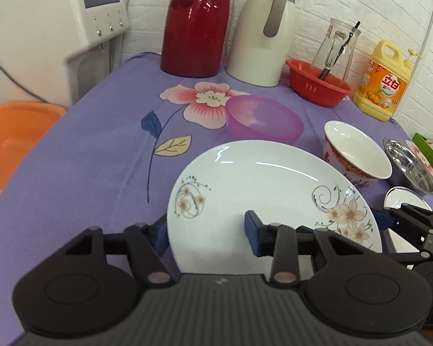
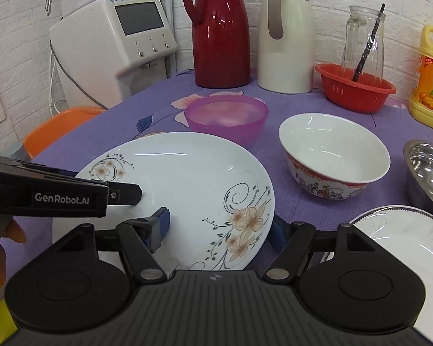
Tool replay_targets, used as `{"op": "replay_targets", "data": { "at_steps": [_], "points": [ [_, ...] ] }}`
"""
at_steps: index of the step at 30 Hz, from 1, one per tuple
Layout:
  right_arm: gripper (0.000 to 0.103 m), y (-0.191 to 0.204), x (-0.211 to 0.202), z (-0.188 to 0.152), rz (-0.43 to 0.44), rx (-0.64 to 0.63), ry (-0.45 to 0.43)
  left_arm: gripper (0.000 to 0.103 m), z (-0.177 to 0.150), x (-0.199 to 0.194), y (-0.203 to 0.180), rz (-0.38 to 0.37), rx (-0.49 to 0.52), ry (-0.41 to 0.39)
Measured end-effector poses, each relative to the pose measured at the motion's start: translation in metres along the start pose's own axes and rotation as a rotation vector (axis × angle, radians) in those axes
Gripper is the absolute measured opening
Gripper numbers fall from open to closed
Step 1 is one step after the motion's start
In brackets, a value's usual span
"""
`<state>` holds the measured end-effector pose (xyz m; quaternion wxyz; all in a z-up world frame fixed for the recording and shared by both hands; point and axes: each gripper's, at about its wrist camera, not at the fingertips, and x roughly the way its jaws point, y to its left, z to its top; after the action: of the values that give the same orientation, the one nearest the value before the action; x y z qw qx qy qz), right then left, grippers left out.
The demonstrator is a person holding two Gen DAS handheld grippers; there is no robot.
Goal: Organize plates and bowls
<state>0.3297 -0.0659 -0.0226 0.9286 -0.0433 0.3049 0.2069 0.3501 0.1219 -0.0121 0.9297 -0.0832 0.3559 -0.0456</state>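
Observation:
A white plate with flower prints (image 1: 254,178) (image 2: 187,178) lies in front of both cameras on the purple tablecloth (image 1: 86,158). My left gripper (image 1: 207,232) straddles its left rim, one blue pad outside the edge and the other on the inner face, shut on it. My right gripper (image 2: 220,227) grips the right rim the same way, its outer pad partly hidden under the edge. Behind the plate stand a purple plastic bowl (image 1: 264,121) (image 2: 226,115) and a white ceramic bowl with a red pattern (image 1: 358,150) (image 2: 332,150). A steel bowl (image 2: 427,167) and a second white plate (image 2: 404,236) lie at the right.
Along the back wall stand a red thermos (image 2: 220,34), a cream thermos (image 2: 285,40), a red basket (image 2: 355,89) holding a glass carafe, and a yellow detergent bottle (image 2: 430,86). A water dispenser (image 2: 112,46) and an orange basin (image 1: 14,144) are at the left.

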Motion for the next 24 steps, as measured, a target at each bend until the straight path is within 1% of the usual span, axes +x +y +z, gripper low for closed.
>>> {"op": "replay_targets", "data": {
  "at_steps": [2, 6, 8, 10, 13, 18, 24],
  "points": [
    [0.103, 0.001, -0.003, 0.002, 0.005, 0.015, -0.01, 0.038, 0.001, -0.005, -0.001, 0.003, 0.002, -0.014],
    [0.103, 0.008, -0.013, 0.005, -0.02, -0.013, -0.035, 0.038, 0.003, -0.015, -0.003, -0.001, 0.003, -0.033],
    [0.103, 0.007, -0.021, 0.006, -0.008, 0.007, -0.043, 0.038, 0.004, -0.022, -0.005, -0.003, -0.003, -0.042],
    [0.103, 0.008, -0.033, 0.004, -0.008, 0.025, -0.055, 0.038, 0.001, -0.032, -0.009, -0.004, 0.003, -0.053],
    [0.103, 0.015, -0.054, -0.003, -0.026, 0.018, -0.072, 0.038, -0.007, -0.053, -0.018, -0.012, 0.021, -0.077],
    [0.103, 0.028, -0.093, -0.03, -0.024, 0.039, -0.061, 0.038, -0.04, -0.092, -0.031, -0.016, 0.035, -0.085],
    [0.103, 0.044, -0.13, -0.076, -0.024, 0.1, -0.022, 0.038, -0.09, -0.123, -0.041, -0.009, 0.096, -0.046]
  ]
}}
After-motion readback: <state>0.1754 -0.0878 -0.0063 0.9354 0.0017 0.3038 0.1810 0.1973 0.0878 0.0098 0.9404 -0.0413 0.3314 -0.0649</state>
